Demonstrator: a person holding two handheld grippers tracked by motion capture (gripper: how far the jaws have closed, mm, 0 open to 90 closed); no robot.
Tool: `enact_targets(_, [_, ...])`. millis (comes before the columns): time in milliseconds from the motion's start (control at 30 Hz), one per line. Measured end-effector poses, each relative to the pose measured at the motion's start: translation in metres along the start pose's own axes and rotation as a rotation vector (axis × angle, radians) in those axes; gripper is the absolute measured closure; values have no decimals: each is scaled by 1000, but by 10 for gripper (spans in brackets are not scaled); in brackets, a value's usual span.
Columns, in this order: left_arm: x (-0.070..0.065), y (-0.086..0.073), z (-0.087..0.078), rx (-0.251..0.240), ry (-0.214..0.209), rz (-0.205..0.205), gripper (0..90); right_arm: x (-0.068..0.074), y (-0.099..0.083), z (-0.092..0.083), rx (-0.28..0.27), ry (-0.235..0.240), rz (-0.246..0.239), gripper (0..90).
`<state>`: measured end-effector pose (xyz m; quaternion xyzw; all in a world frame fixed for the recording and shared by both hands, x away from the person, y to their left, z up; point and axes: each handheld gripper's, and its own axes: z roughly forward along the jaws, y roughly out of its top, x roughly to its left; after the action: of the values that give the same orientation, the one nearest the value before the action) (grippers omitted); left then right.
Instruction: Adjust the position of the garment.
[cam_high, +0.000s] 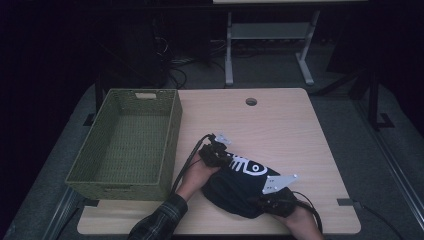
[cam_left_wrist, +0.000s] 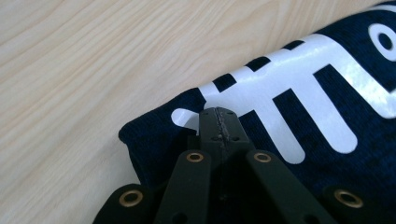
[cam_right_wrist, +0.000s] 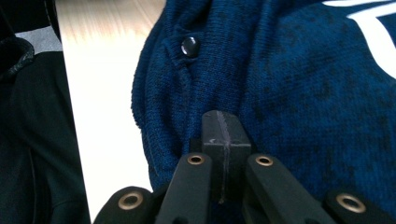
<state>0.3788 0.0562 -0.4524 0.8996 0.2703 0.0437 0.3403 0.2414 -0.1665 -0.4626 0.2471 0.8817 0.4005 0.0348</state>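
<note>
A dark blue knit garment (cam_high: 239, 189) with a white fish-bone print (cam_high: 246, 165) lies bunched near the table's front edge. My left gripper (cam_high: 223, 156) rests at its upper left corner, jaws shut pad to pad, tips over the print (cam_left_wrist: 280, 93); no cloth shows between them. My right gripper (cam_high: 257, 201) lies at the garment's front right, also shut, its tips (cam_right_wrist: 223, 119) against the knit beside a dark button (cam_right_wrist: 190, 45). In both gripper views the shut gripper (cam_left_wrist: 218, 114) sits on top of the fabric.
A green woven basket (cam_high: 170, 145) stands empty on the table's left side. The light wooden table (cam_high: 285, 125) has a cable hole (cam_high: 251, 101) at the back. A plaid sleeve (cam_high: 160, 222) enters at the bottom. Desk legs (cam_high: 229, 55) stand beyond.
</note>
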Motion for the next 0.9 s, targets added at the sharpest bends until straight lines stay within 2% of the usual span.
enact_targets(133, [-1,1,-5,-16,6,0,900,0,1,-1,-6,0,-6,900])
enact_targets(200, [-3,1,-13,-41,6,-9,900,-2,3,-9,-42,-5,1,900])
enact_targets(233, [-7,0,-21,-74,2,-22,900,-4,5,-18,-93,-27,2,900])
enact_targets(300, [-9,-1,-26,-87,-3,-18,900,-6,6,-21,-107,-39,8,900])
enact_targets(367, [-15,-3,-35,-105,-12,-4,900,-14,10,-28,-141,-71,17,900])
enact_targets(433, [-25,-9,-50,-108,-12,18,900,-19,12,-27,-140,-83,28,900])
enact_targets(500, [-31,-15,-60,-122,-20,8,900,-23,13,-24,-133,-96,34,900])
enact_targets(633, [-39,-29,-64,-93,-16,8,900,-26,11,-17,-92,-110,36,900])
enact_targets(700, [-40,-36,-60,-51,-17,8,900,-28,7,-9,-56,-102,57,900])
enact_targets(733, [-39,-40,-55,-29,-19,1,900,-28,6,-6,-41,-98,52,900])
enact_targets(800, [-38,-41,-52,-24,-14,-5,900,-28,6,-4,-33,-97,57,900])
enact_targets(833, [-37,-42,-48,2,-1,5,900,-27,5,-2,-27,-100,52,900])
enact_targets(900, [-36,-43,-46,17,-4,13,900,-27,4,-1,-21,-97,59,900])
